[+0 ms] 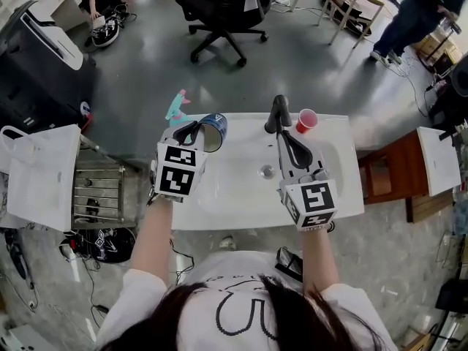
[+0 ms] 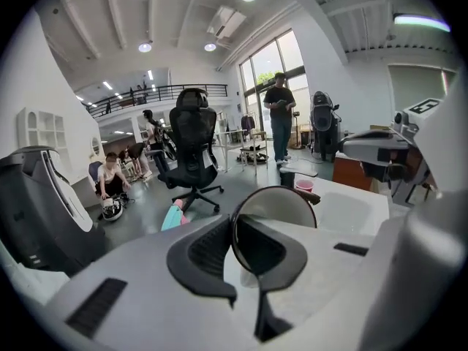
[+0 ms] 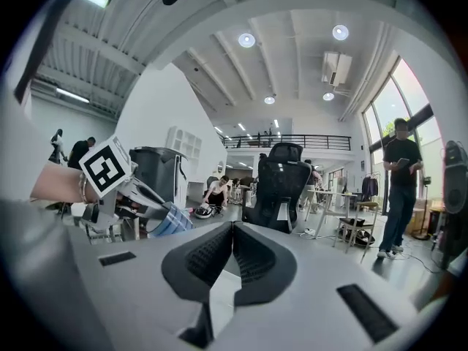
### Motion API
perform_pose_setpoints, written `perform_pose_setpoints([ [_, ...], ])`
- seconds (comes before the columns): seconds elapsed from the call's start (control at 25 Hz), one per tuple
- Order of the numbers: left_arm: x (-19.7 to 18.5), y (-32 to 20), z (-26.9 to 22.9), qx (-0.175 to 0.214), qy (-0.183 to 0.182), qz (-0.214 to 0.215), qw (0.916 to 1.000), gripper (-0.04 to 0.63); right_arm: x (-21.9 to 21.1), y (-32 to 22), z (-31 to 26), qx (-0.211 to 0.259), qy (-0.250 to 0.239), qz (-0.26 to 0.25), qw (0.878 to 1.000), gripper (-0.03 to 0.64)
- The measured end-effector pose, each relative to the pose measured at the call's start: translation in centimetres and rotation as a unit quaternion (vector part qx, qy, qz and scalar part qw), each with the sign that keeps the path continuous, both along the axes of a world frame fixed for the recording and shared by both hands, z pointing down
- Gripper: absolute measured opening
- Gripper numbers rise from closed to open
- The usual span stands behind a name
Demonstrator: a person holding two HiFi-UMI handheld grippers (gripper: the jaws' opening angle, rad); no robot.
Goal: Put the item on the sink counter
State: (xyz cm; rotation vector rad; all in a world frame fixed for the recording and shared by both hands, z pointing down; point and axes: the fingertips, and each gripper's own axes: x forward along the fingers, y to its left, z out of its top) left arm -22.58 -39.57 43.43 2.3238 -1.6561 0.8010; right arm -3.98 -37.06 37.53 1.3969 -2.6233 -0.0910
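A blue cup (image 1: 213, 131) hangs tipped on its side over the back left of the white sink counter (image 1: 344, 196). My left gripper (image 1: 191, 131) is shut on its rim. In the left gripper view the cup's round mouth (image 2: 281, 207) stands between the two pads, where the left gripper (image 2: 235, 243) pinches its edge. My right gripper (image 1: 284, 139) is over the basin, just in front of the black faucet (image 1: 276, 114), shut with nothing in it. In the right gripper view its jaws (image 3: 232, 251) meet flat, and the blue cup (image 3: 164, 221) shows at the left.
A red cup (image 1: 306, 121) stands on the counter's back edge, right of the faucet. A teal and pink toy (image 1: 177, 107) lies on the floor behind the counter. A white bag (image 1: 40, 174) and a metal rack sit left, a wooden cabinet (image 1: 384, 174) right, an office chair (image 1: 219, 6) beyond.
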Motion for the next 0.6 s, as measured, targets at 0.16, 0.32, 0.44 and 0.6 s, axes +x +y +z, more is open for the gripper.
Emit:
perform_pose_setpoints([
  [0.16,0.4,-2.3,2.9,-0.046,0.001,-0.001,0.9989,0.038,-0.2,-2.0,1.0,-0.009,0.0,-0.017,1.0,0.028],
  [0.32,1.2,-4.6,5.5,-0.087,-0.002,0.012,0.9961,0.037,-0.6,-3.8,1.6,-0.015,0.005,-0.035,0.999,0.028],
  [0.44,1.6,-6.2,7.2,-0.117,-0.015,0.017,0.9928,0.037,-0.8,-5.1,1.8,-0.017,0.009,-0.046,0.999,0.028],
  [0.6,2.2,-7.7,9.4,-0.165,-0.025,0.023,0.9858,0.037,-0.6,-6.4,2.1,-0.016,0.014,-0.054,0.998,0.028],
])
